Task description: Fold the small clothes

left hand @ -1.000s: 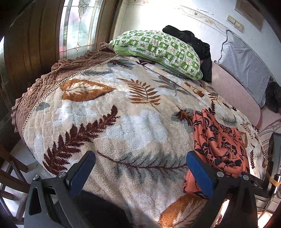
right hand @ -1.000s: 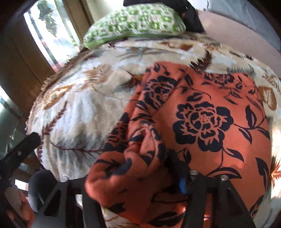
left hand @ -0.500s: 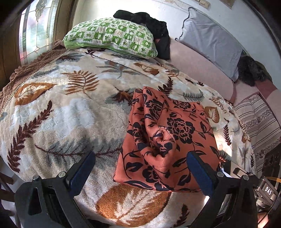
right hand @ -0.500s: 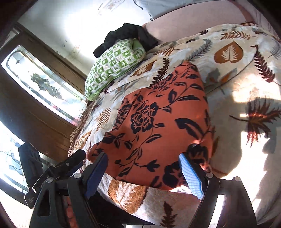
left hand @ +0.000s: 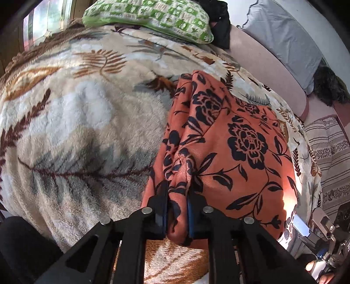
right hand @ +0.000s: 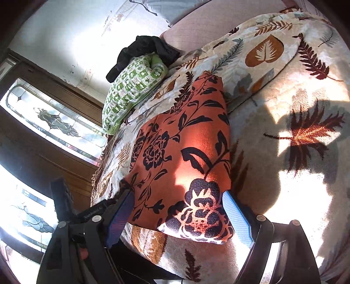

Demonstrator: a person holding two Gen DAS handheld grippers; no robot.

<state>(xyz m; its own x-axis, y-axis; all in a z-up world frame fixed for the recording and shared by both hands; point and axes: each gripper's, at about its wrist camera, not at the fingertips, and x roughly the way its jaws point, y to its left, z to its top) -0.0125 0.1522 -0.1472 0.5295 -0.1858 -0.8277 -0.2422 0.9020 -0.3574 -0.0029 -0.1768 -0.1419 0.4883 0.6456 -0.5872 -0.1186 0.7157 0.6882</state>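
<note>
My left gripper (left hand: 177,213) pinches the orange floral garment (left hand: 229,148)'s bunched edge, my right gripper (right hand: 177,215) gapes; pulling could undo the fold.

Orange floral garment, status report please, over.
Left hand-held gripper shut on orange floral garment, near edge. Right hand-held gripper open, straddling its near corner. Nothing in the way on leaf-print blanket.

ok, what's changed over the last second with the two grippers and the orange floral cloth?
The left gripper went from open to shut on the orange floral cloth, pinching its near-left edge. The right gripper let go and now straddles the near-right corner, open. Leaf-print blanket and green pillow unchanged.
</note>
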